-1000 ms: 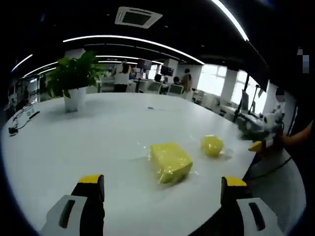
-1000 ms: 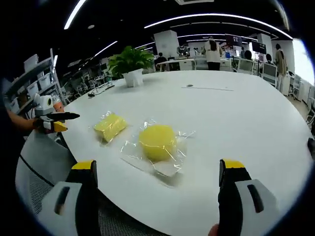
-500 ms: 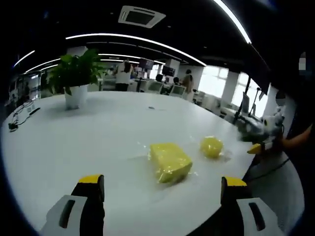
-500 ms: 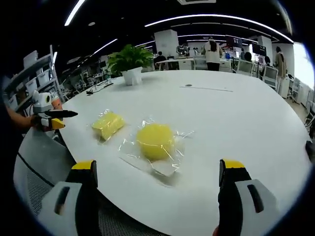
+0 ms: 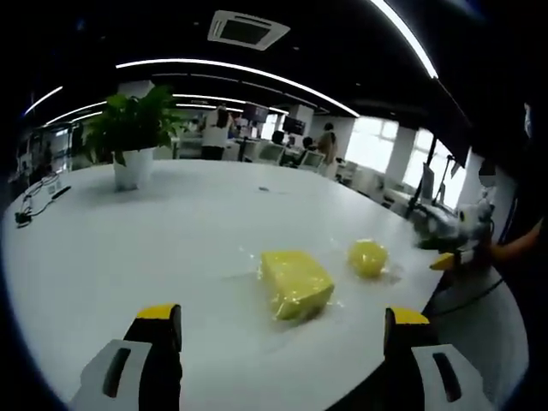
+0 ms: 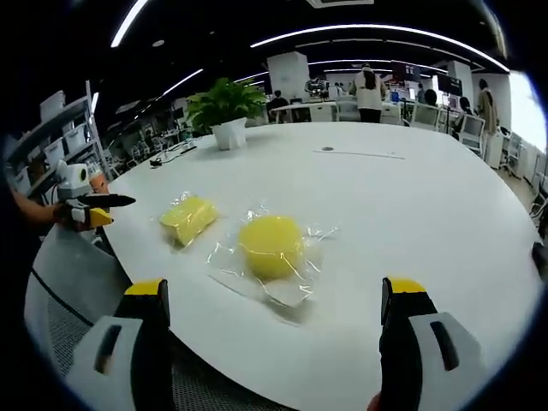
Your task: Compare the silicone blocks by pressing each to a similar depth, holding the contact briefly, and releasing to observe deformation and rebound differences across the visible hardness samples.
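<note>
Two yellow silicone blocks in clear plastic wrap lie on a large white table [image 5: 171, 231]. The rectangular block [image 5: 295, 282] sits just ahead of my left gripper [image 5: 282, 330], whose jaws stand wide apart with nothing between them. The round block [image 5: 368, 256] lies beyond it to the right. In the right gripper view, the round block [image 6: 271, 247] is nearest and the rectangular block [image 6: 189, 217] lies to its left. My right gripper [image 6: 274, 321] is open and short of the round block. The other gripper [image 6: 86, 208] shows at far left, and the right one [image 5: 454, 235] at the left view's right edge.
A potted plant [image 5: 128, 137] in a white pot stands far back on the table; plant [image 6: 227, 110] too. Cables [image 5: 34, 201] lie at the table's left edge. A chair back [image 6: 77, 300] sits below the near table edge. People and desks fill the office behind.
</note>
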Demonstrator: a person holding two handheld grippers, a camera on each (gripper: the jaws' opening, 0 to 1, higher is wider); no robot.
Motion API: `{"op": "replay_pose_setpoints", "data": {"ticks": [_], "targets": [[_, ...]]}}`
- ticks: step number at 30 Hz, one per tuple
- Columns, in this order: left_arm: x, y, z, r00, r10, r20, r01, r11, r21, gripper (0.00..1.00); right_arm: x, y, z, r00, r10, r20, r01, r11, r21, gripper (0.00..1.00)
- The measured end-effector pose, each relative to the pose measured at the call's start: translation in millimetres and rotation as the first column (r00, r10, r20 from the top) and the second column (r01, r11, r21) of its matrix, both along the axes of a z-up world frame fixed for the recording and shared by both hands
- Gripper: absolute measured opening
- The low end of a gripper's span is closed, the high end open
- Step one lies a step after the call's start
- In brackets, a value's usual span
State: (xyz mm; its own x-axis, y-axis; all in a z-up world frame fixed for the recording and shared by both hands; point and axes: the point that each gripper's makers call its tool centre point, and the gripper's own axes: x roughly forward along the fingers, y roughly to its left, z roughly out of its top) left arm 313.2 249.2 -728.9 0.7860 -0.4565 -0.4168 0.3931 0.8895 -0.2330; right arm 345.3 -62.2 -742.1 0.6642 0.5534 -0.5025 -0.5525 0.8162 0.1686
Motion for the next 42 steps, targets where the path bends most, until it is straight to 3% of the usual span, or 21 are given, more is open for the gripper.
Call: {"op": "replay_pose_setpoints", "data": {"ticks": [14,25,31,35,37,42], "targets": [[-0.1,1,0.6,1.0,0.006,-0.004,-0.006,1.0,-0.011,1.0,0,1,1.0,1.0,0.0,0.008,0.0,1.0,-0.015,0.96],[3.0,4,4.8,0.999,0.025,-0.025,-0.026,0.998,-0.058,1.0,2,-1,2.6,1.0,-0.01,0.013,0.01,1.0,-0.009,0.96],[2.0,-4,4.5,0.999,0.006,-0.042,-0.009,0.997,-0.07,1.0,2,-1,2.8,1.0,-0.011,0.015,0.011,1.0,-0.006,0.96],[11.2,-3,11.1,0.999,0.007,-0.04,-0.01,0.997,-0.071,1.0,3,-2,3.5,1.0,-0.015,0.018,0.015,1.0,0.003,0.96],[19.8,0,21.0,0.999,0.026,-0.031,-0.029,0.993,-0.11,1.0,3,-2,2.9,1.0,-0.017,0.016,0.017,1.0,0.008,0.96],[37.0,0,33.5,1.0,0.022,-0.007,-0.023,0.995,-0.101,1.0,4,-4,2.5,1.0,-0.018,0.017,0.018,1.0,0.01,0.96]]}}
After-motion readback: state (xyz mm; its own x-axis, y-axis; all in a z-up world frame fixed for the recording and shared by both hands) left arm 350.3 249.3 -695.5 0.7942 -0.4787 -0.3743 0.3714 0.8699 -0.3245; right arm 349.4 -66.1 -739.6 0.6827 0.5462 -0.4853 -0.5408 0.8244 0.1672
